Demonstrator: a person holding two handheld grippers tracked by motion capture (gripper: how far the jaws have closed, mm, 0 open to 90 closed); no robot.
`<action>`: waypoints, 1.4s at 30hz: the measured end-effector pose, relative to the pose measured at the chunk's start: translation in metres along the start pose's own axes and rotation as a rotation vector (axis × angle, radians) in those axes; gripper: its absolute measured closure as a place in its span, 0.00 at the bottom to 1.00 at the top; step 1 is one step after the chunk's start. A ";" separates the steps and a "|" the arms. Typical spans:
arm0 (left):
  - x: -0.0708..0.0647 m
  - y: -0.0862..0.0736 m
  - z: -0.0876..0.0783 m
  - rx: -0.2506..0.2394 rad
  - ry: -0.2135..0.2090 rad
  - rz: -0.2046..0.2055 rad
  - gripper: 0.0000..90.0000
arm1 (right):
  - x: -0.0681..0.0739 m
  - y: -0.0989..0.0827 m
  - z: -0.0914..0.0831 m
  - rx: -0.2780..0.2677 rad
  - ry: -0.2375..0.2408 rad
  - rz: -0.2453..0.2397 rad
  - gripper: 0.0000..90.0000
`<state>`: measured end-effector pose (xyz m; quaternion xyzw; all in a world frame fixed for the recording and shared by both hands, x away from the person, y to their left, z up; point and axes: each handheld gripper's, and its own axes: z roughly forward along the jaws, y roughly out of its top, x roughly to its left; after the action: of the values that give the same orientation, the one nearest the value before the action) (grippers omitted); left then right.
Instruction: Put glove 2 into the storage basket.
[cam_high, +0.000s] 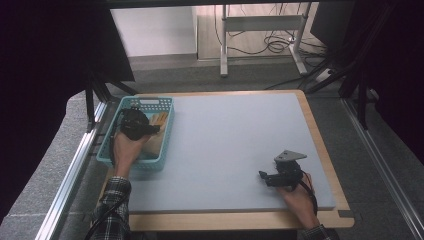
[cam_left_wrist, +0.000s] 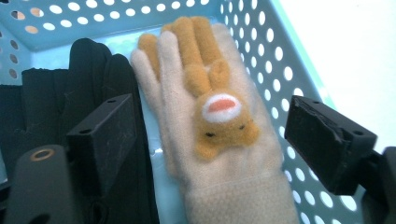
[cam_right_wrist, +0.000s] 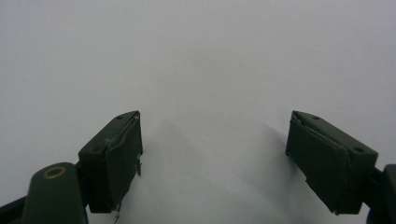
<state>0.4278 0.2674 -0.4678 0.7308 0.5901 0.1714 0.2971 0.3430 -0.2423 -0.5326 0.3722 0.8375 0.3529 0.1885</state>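
Left gripper view puts my left tongs (cam_left_wrist: 212, 140) open over the turquoise basket (cam_left_wrist: 275, 70); inside, centre frame, a cream glove (cam_left_wrist: 187, 121) beside a black glove (cam_left_wrist: 93, 60). Right tongs (cam_right_wrist: 212, 158) gape over the table (cam_right_wrist: 196, 56).

We find the basket (cam_high: 141, 131) on the mat (cam_high: 225, 145) at its far left corner, with the left gripper (cam_high: 156, 129) over its inside. In the basket, the fleece glove (cam_left_wrist: 219, 126) lies flat on the floor with the dark glove (cam_left_wrist: 60, 107) just beside it, and the fleece glove sits between the spread jaws, untouched by either. The right gripper (cam_high: 262, 176) rests low over bare mat near the front right corner, well apart from the basket.
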 end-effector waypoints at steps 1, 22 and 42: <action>0.001 -0.001 -0.001 -0.003 -0.004 0.001 0.17 | 0.000 0.000 0.000 0.000 0.000 0.001 0.20; 0.007 -0.010 -0.028 -0.067 -0.048 -0.004 0.05 | 0.000 0.000 0.000 0.001 0.000 -0.001 0.20; -0.012 -0.018 -0.046 -0.105 -0.085 0.071 0.02 | 0.000 0.000 0.000 0.001 0.000 -0.001 0.20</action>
<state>0.3836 0.2692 -0.4426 0.7413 0.5410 0.1812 0.3535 0.3429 -0.2423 -0.5327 0.3719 0.8378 0.3525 0.1885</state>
